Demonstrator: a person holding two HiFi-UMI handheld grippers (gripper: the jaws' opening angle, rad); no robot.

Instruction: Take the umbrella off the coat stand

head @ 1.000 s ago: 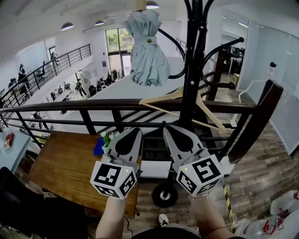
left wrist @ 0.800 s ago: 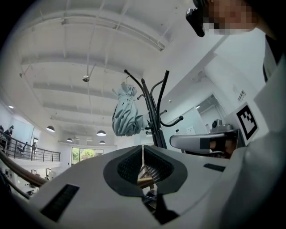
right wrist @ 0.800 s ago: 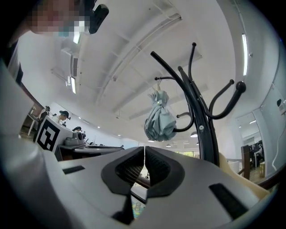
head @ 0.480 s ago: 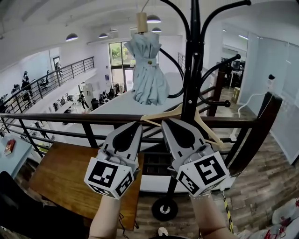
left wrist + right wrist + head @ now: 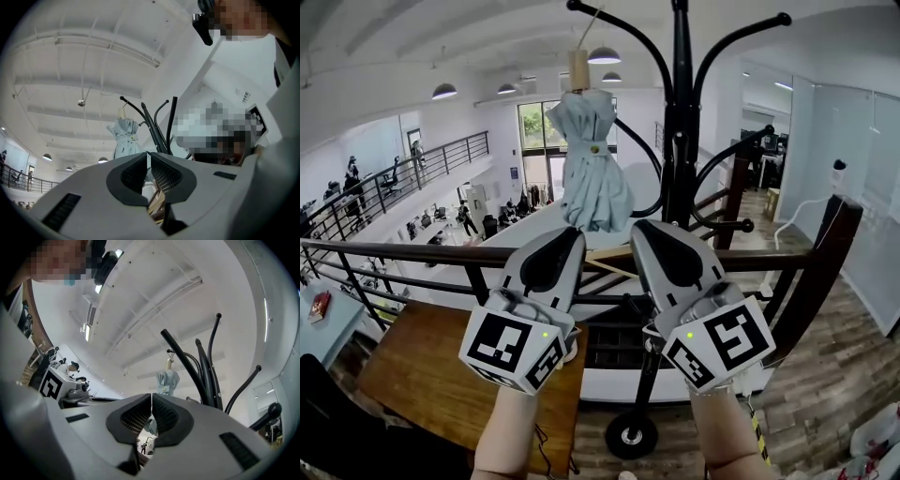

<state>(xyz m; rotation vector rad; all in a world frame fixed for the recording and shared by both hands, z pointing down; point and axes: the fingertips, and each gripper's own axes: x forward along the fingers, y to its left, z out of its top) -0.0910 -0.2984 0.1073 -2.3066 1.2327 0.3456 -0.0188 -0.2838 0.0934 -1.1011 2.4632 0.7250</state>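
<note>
Higher in the head view than a second ago for both the left gripper (image 5: 567, 232) and the right gripper (image 5: 642, 225): tips now up across the dark railing (image 5: 412, 251), no longer low beside the wooden table (image 5: 422, 366). More of the black coat stand (image 5: 680, 141) in sight up top than before, curved hooks included, and less of the wooden hanger (image 5: 605, 254), now mostly covered by the grippers. No change in the hanging place of the umbrella (image 5: 592, 159). Pale blue-grey, folded, gathered round the middle by a strap with a small button, cloth flaring in loose pleats toward the bottom, light wooden handle at the top. Hung by a thin loop from one of the stand's upper hooks, left of the pole. Above and between the two grippers in the head view, hem just over their tips, clear of both. Seen above the closed jaw line and well apart in the left gripper view, and likewise, a little to the right, in the right gripper view. Jaws closed tight on either side, pads together, nothing gripped.
</note>
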